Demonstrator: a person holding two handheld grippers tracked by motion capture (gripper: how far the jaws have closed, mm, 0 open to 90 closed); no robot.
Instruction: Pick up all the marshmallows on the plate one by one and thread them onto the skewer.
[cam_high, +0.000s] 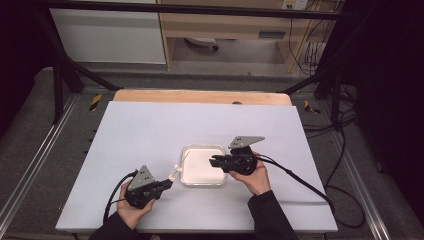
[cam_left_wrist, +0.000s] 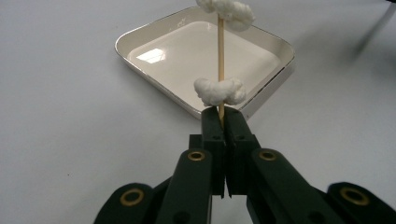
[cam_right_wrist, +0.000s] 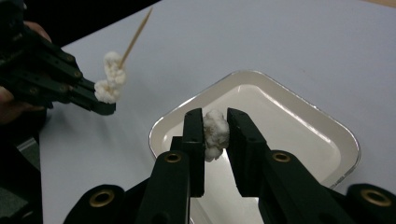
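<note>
A: The left hand-held gripper (cam_left_wrist: 222, 122) is clamped tight on the butt of a wooden skewer (cam_left_wrist: 221, 65), with two white puffy pieces, marshmallow-like, already threaded: one (cam_left_wrist: 219, 91) just above the jaws, another (cam_left_wrist: 226, 10) farther up the stick.

B: And the right hand-held gripper (cam_right_wrist: 215, 133)?

A: Closed on a third white piece (cam_right_wrist: 215, 133), pinched between its pads above the square white dish (cam_right_wrist: 261, 88). The dish sits mid-worktop (cam_high: 150, 130), between the two hands.

B: Which way does the skewer point?

A: In the right gripper view its long axis runs up and away from the left jaws, tilted, sharp tip (cam_right_wrist: 148, 11) free in the air. From the high view it leans toward the dish.

B: What could go wrong from here?

A: I'd say the soft piece may squash or slip out if the pads squeeze unevenly. If the tip meets it off-centre, the stick could tear through the side, or pivot in the left jaws, since only its very end is gripped. A hard push might also slide the threaded pieces down.
</note>
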